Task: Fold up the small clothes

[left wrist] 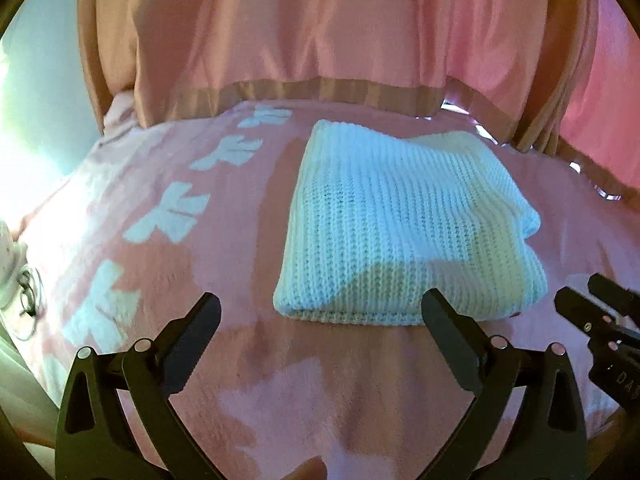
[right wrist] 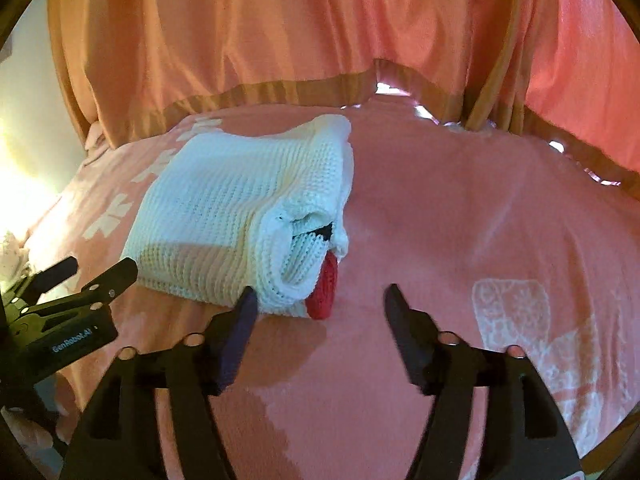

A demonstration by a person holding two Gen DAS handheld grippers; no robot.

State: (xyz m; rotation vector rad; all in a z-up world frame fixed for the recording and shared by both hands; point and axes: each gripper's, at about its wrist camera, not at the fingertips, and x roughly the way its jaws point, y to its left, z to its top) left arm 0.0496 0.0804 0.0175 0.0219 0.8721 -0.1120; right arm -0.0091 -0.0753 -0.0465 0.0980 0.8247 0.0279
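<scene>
A white chunky-knit garment [left wrist: 404, 224], ribbed in even rows and folded into a thick, roughly square bundle, lies on a pink fleecy blanket [left wrist: 280, 380] with pale blocky motifs woven into it. In the right wrist view the open end of the fold shows rolled layers, a small black detail and a red knitted piece [right wrist: 325, 290] poking out at the bottom edge. Behind the blanket hangs an orange-pink curtain [right wrist: 280, 32] with a tan hem band, falling in soft vertical pleats.

The left tool [left wrist: 320, 316], black matte plastic with flat rectangular pads, points downward toward the near edge of the bundle; its jaws stand fully wide and hold nothing. In the right wrist view its body carries white lettering that reads "GenRobot.AI".

The right tool [right wrist: 320, 300] is likewise angled downward at the folded end. Its jaws are parted wide and empty, the left pad [right wrist: 244, 312] just beside the knit's corner, the right pad over bare blanket. Whether that left pad touches the knit cannot be told.
</scene>
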